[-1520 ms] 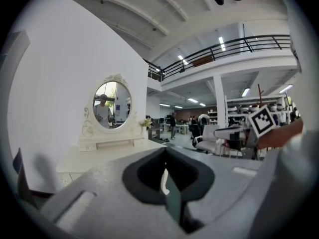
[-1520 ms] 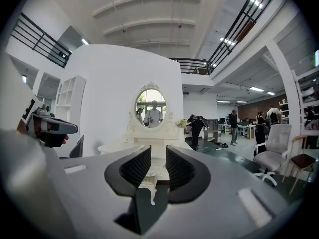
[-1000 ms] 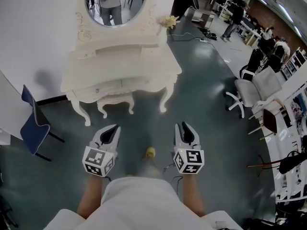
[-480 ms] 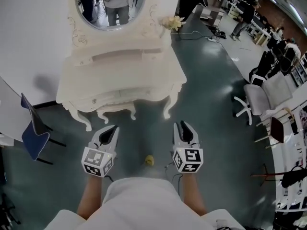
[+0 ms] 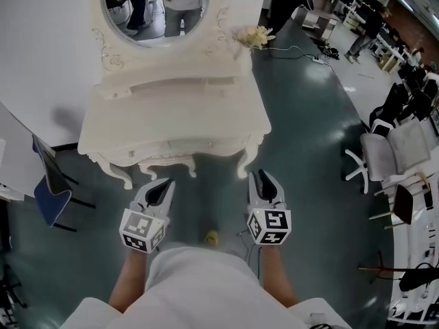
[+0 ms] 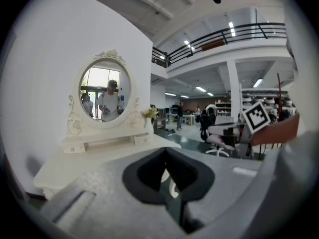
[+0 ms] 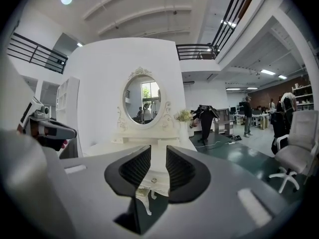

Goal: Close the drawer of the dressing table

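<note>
A cream dressing table (image 5: pixel 171 108) with an oval mirror (image 5: pixel 154 5) stands against the white wall ahead of me. Its drawer front (image 5: pixel 171 149) runs along the near edge; I cannot tell how far out it stands. My left gripper (image 5: pixel 164 183) hangs a little short of the table's left front, its tips together and nothing in them. In the left gripper view the left gripper (image 6: pixel 165 151) points over the tabletop (image 6: pixel 99 158). My right gripper (image 5: pixel 263 175) is open and empty near the right front leg. In the right gripper view a small drawer knob (image 7: pixel 153 180) shows between the right gripper's (image 7: pixel 158 156) jaws.
A blue chair (image 5: pixel 48 190) stands at the left by the wall. A flower bunch (image 5: pixel 252 38) sits at the table's back right. Office chairs (image 5: pixel 384 153) and desks fill the right side. A small stool (image 5: pixel 168 166) is tucked under the table. The floor is dark green.
The dressing table has come closer and lower in the head view. Both grippers have moved forward toward its front edge, side by side, their jaws unchanged.
</note>
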